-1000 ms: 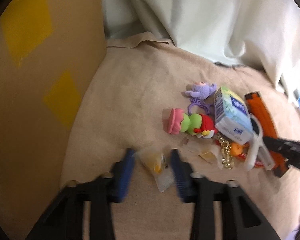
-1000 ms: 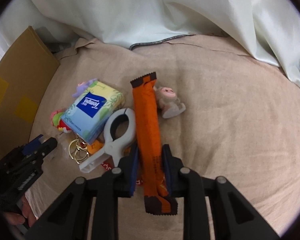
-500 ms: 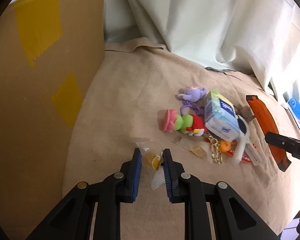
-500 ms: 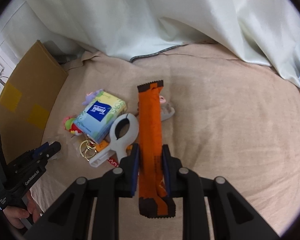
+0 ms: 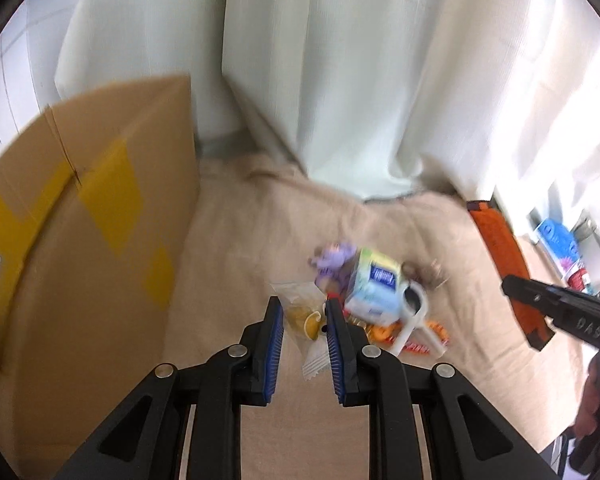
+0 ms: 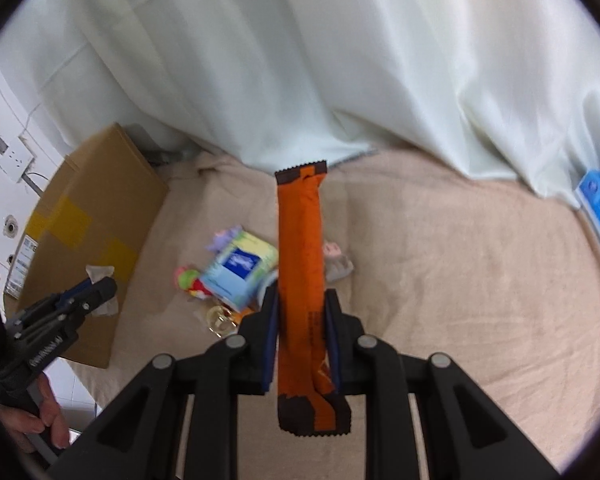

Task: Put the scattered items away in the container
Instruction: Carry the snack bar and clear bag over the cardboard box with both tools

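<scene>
Gripping a clear snack packet, the left claw hangs above blurred clutter; the right claw clamps an orange wrapper, hiding a white clip beside the cardboard box.

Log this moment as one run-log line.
left gripper: shut on clear snack packet | right gripper: shut on orange bar | cardboard box: awaiting both

This looks like a room in a home. Ahead of the fingers a pale curtain hangs in folds down to a surface spread with a beige cloth. Left of the fingers stands a cardboard box patched with yellow tape, and beyond it a tiled white wall with a socket. Small plush toys and a tissue pack lie scattered ahead.
</scene>
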Tool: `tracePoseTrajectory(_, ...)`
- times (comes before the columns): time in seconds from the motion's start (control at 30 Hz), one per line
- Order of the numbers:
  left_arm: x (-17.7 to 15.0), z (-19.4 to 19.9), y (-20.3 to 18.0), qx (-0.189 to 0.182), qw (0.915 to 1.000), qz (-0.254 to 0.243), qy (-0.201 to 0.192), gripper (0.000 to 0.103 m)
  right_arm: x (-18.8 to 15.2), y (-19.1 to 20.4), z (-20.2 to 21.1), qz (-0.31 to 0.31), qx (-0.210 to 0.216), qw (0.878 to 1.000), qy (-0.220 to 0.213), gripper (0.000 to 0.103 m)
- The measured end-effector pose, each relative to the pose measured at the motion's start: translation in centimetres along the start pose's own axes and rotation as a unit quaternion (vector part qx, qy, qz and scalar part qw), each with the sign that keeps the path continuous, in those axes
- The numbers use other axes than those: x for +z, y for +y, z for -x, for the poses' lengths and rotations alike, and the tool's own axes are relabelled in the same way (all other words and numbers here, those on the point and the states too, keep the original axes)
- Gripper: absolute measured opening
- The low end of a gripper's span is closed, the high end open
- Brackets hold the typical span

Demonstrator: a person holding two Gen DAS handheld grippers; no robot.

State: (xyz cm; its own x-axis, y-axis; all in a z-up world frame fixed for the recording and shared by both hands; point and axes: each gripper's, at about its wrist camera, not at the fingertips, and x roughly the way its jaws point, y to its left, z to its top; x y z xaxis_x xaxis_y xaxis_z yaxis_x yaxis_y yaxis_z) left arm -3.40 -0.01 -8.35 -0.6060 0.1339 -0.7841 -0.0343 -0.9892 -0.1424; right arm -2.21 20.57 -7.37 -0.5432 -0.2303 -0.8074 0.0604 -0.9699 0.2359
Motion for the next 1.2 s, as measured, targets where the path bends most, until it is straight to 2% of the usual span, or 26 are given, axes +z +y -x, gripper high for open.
tracePoseTrajectory(0.17, 2.9, 3.6, 1.1, 0.03, 0.9991, -0.004, -0.032, 0.022, 2.6, 2.7, 1.5, 0.03, 0.012, 0.999, -0.027, 0.025)
tracePoseTrajectory(0.23, 4.0, 4.9, 2.5, 0.031, 0.9987, 0.011, -0.038, 0.022, 4.1, 4.2, 1.9, 0.036, 0.029, 0.998, -0.035, 0.025)
tracePoseTrajectory(0.33, 5.4, 7.1, 5.3, 0.054, 0.9962, 0.026, -0.063, 0.022, 6.1, 7.2, 2.4, 0.062, 0.043, 0.996, -0.053, 0.025)
tracePoseTrajectory(0.47, 6.5, 9.3, 10.2, 0.09, 0.9916, 0.046, -0.081, 0.022, 8.7, 12.8, 2.3, 0.107, 0.073, 0.989, -0.075, 0.025)
tracePoseTrajectory(0.6, 6.6, 10.6, 15.0, 0.125, 0.9862, 0.066, -0.086, 0.022, 10.5, 19.2, 1.1, 0.141, 0.113, 0.981, -0.073, 0.025)
tracePoseTrajectory(0.7, 6.5, 11.1, 18.7, 0.143, 0.983, 0.082, -0.081, 0.022, 10.8, 24.2, 0.0, 0.172, 0.135, 0.973, -0.069, 0.025)
tracePoseTrajectory(0.87, 5.4, 10.8, 23.4, 0.154, 0.9792, 0.112, -0.069, 0.022, 10.4, 30.2, -2.7, 0.205, 0.155, 0.965, -0.056, 0.025)
tracePoseTrajectory(1.03, 4.2, 9.6, 26.1, 0.155, 0.9781, 0.127, -0.057, 0.022, 9.4, 33.3, -5.1, 0.219, 0.158, 0.962, -0.027, 0.025)
tracePoseTrajectory(1.2, 3.2, 8.2, 27.3, 0.144, 0.9791, 0.137, -0.042, 0.022, 8.3, 33.9, -7.2, 0.227, 0.148, 0.962, 0.002, 0.025)
